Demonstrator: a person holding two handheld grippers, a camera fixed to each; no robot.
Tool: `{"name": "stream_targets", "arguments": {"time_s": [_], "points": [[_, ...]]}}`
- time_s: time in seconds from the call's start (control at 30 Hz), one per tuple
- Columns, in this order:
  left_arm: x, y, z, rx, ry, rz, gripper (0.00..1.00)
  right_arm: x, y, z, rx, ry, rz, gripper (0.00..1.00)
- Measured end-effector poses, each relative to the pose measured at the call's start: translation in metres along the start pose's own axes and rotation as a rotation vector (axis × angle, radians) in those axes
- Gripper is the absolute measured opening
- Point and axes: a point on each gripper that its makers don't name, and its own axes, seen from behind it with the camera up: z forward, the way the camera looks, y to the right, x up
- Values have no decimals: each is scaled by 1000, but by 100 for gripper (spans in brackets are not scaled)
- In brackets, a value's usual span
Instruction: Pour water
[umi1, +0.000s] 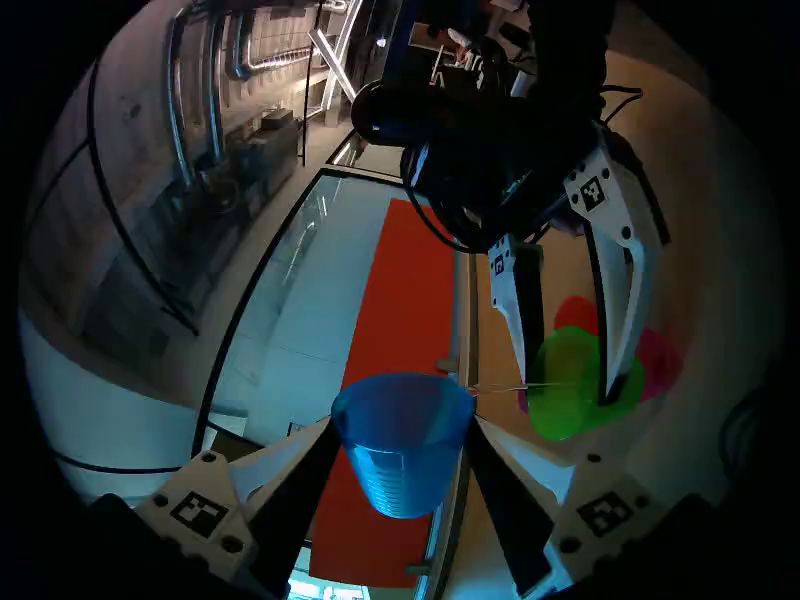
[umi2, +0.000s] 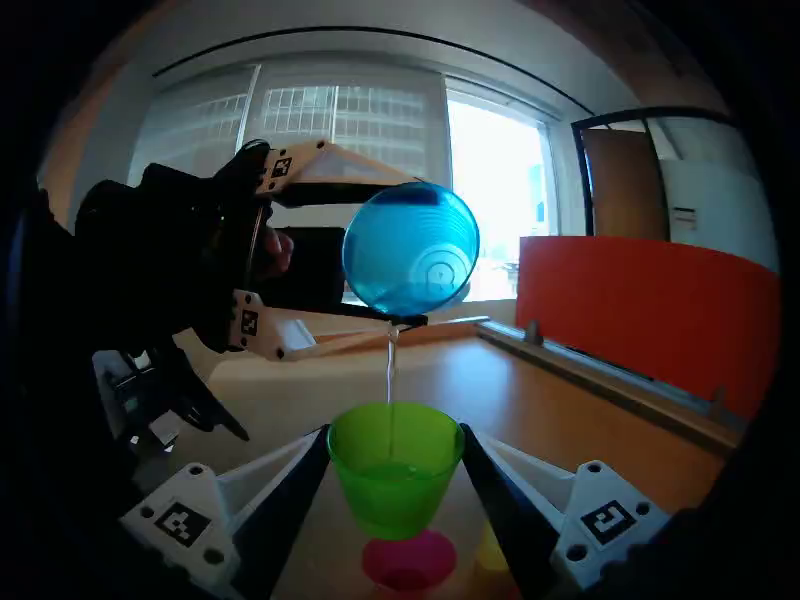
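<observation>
Pour under way, not finished.
My left tongs (umi1: 402, 428) clamp the tipped blue cup (umi2: 410, 248); a thin stream (umi2: 390, 365) falls into the green cup (umi2: 395, 470) clamped in my right tongs (umi2: 395, 435) above the counter (umi2: 560, 400). The green cup looks perhaps half full.

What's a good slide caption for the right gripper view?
Left claw tips a blue cup, streaming water into the green cup held by the right claw.

A: What's under the green cup (umi2: 395, 480)?
B: A pink cup (umi2: 408, 565). Its far rim is covered by the green one, and its lower part is cut off at the bottom edge.
A: And the yellow thing (umi2: 488, 552) beside it?
B: Mostly behind a finger of the right gripper (umi2: 395, 435) — too little shows to tell.
</observation>
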Motion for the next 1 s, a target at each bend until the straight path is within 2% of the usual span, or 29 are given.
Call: {"name": "stream_targets", "arguments": {"time_s": [0.2, 1.0], "points": [[0, 3, -1, -2, -2, 8, 85, -1, 1, 0, -2, 0, -1, 94], [0, 0, -2, 11, -7, 55, 84, 1, 0, 1, -1, 1, -5, 94]]}}
